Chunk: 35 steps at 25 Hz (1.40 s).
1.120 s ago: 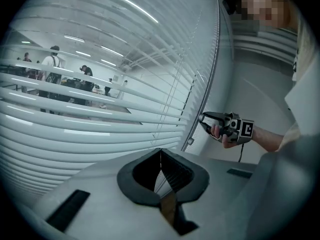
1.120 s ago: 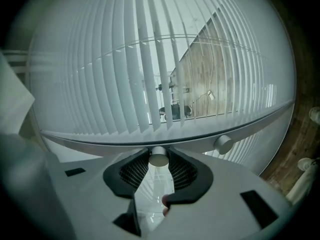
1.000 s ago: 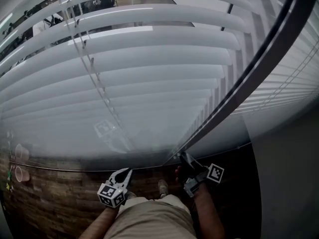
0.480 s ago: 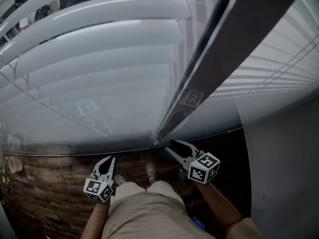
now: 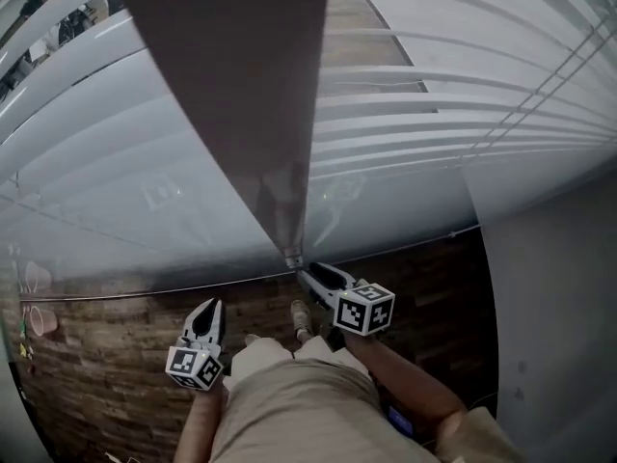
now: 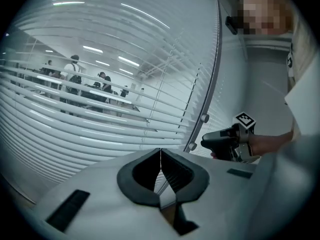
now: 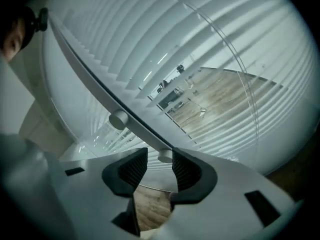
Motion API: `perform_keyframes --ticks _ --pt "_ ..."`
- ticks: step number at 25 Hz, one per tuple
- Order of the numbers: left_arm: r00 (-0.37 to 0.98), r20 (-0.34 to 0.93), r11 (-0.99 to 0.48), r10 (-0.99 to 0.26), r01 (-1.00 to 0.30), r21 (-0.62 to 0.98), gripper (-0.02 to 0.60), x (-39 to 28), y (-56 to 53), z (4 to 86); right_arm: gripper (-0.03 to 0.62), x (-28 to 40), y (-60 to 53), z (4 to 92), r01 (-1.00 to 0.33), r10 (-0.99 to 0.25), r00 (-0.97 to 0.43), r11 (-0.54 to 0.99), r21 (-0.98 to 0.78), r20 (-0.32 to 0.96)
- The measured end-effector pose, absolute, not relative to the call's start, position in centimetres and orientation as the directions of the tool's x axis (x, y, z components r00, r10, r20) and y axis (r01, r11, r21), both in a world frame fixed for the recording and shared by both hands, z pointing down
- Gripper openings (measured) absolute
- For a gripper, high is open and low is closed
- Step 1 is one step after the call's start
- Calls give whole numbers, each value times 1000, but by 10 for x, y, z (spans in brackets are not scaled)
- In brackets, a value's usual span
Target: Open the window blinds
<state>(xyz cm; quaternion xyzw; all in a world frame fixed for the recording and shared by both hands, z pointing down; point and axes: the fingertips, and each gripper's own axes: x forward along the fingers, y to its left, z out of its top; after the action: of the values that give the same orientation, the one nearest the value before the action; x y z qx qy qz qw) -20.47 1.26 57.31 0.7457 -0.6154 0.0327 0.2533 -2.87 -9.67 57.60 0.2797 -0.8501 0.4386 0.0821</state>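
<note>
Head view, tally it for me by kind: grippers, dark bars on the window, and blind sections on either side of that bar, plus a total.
Grippers: 2, the left gripper and the right gripper
Dark bar: 1
Blind sections: 2, one left of the bar, one right of it
Total: 5

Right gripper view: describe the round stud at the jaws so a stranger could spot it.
White slatted blinds fill the window, and a long dark bar slants across them. Two round studs sit along it. The wanted stud is the lower one, at the bar's end, between the right gripper's jaws, which have just been opening; the other stud sits higher, clear of them.
</note>
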Motion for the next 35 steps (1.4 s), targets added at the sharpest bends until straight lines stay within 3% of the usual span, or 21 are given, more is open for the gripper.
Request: perform_keyframes --ticks 8,14,23,31,33,35 --pt "242 359 -120 -901 -936 330 12 -205 4 563 149 -44 -104 594 -453 -379 -867 325 -830 325" --pt "241 365 -116 -899 -936 333 12 -204 3 577 126 -46 -107 605 -518 -385 -839 350 -781 384" --pt "251 353 -127 -901 -933 338 12 -206 -3 574 126 -52 -103 602 -715 -467 -668 619 -325 579" --pt "295 370 -165 -881 -924 344 12 -200 -1 559 124 -57 -95 588 -603 -547 -408 763 234 731" --pt "306 372 -177 -876 -923 343 12 -197 -2 555 123 -57 -95 586 -581 -565 -374 761 289 736" --pt "317 373 -187 -872 -920 343 12 -193 -4 553 126 -56 -96 586 -614 -535 -426 763 202 730"
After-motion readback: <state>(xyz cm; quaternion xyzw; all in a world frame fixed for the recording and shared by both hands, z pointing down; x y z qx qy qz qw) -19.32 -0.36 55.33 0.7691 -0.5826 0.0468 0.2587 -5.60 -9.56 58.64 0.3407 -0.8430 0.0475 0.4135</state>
